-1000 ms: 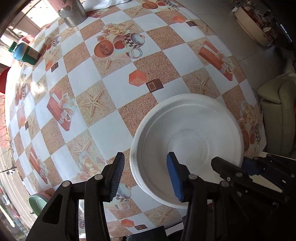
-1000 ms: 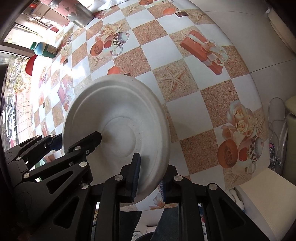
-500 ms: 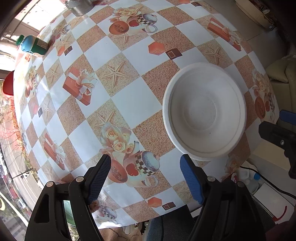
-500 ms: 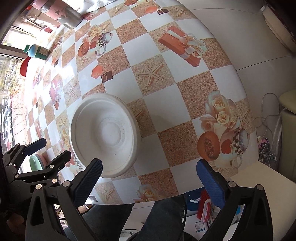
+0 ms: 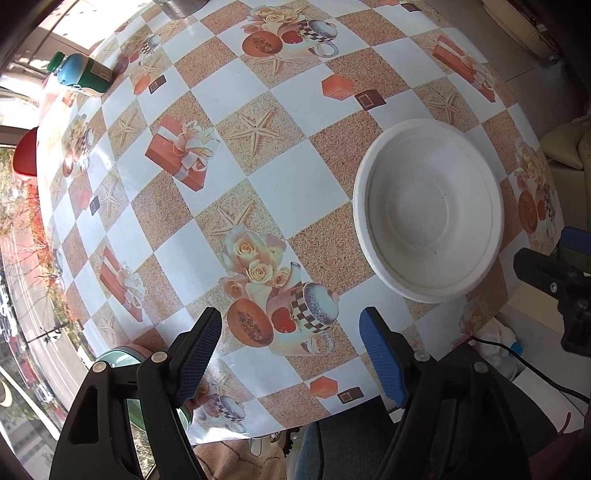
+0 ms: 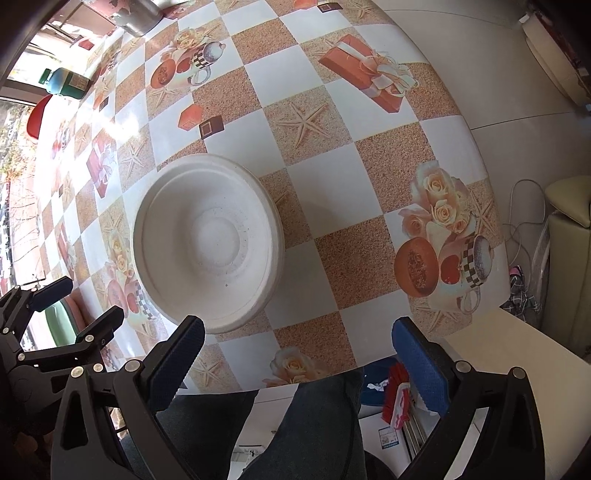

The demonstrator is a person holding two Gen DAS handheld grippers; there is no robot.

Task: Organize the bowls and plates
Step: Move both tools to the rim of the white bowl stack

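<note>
A white paper bowl (image 5: 428, 210) sits upright on the patterned tablecloth near the table's front edge; it looks like more than one nested, but I cannot tell. It also shows in the right wrist view (image 6: 207, 243). My left gripper (image 5: 291, 354) is open and empty, held above the table's front edge, left of the bowl. My right gripper (image 6: 295, 354) is open and empty, above the front edge, just right of the bowl. Each gripper shows at the edge of the other's view.
A green-and-blue bottle (image 5: 83, 75) lies at the far left of the table, and a metal pot (image 6: 138, 16) stands at the far side. A green stool (image 5: 125, 360) is below the front left edge. A beige sofa (image 5: 569, 147) stands on the right.
Both grippers let go of the bowl, opened wide and pulled back and up from it. The bowl now rests on the table.
</note>
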